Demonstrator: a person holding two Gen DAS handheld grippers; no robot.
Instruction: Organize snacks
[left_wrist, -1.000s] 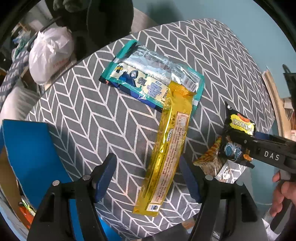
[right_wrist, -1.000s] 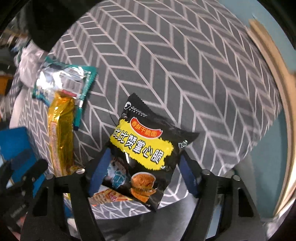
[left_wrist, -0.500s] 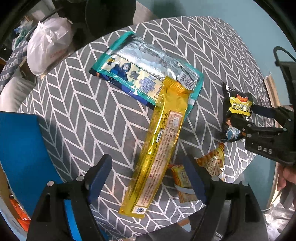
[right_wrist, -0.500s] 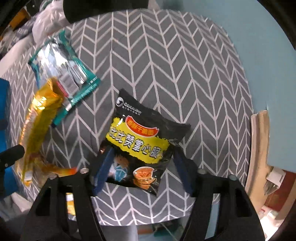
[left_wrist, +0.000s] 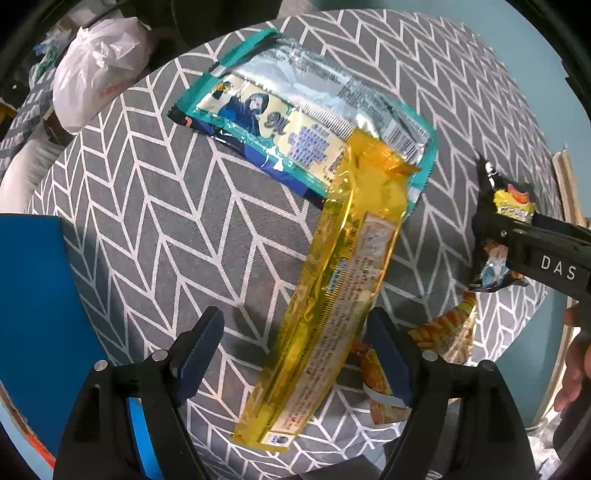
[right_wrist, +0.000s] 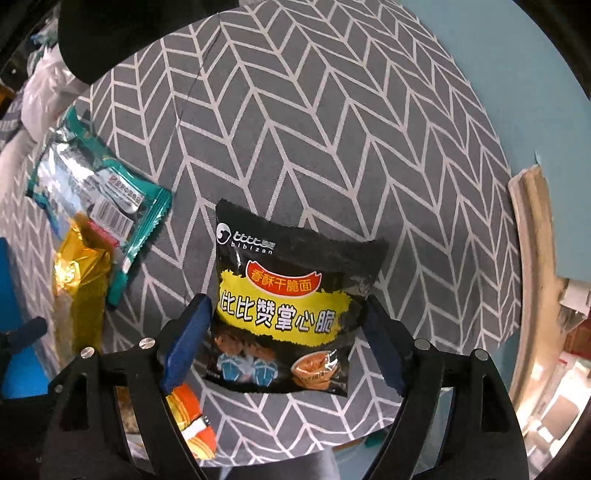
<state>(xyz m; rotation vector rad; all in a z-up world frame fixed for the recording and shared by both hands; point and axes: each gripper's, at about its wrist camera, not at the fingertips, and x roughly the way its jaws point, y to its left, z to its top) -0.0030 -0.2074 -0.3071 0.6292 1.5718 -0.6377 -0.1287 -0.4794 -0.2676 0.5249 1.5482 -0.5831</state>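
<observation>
The left gripper (left_wrist: 295, 350) has just spread its fingers, released, astride the yellow pack's (left_wrist: 332, 295) lower half, which lies on the desk (left_wrist: 166, 221). The right gripper (right_wrist: 284, 339) has its fingers just widening; the black bag (right_wrist: 288, 310) lies between them, apparently ungripped. Beyond the yellow pack lies a teal pack (left_wrist: 295, 110).

Left gripper (left_wrist: 295, 349) points straight down, jaws spread wide, blue pads (left_wrist: 197, 350) clear on both sides, nothing pinched. Right gripper (right_wrist: 286, 341) also points straight down; its jaws have just been opening, a packet sits between them with the pads (right_wrist: 184, 339) at its edges, not visibly pressing. In the left wrist view the right gripper's black body reaches in from the right edge, with the person's hand (left_wrist: 576, 354) on its handle.
</observation>
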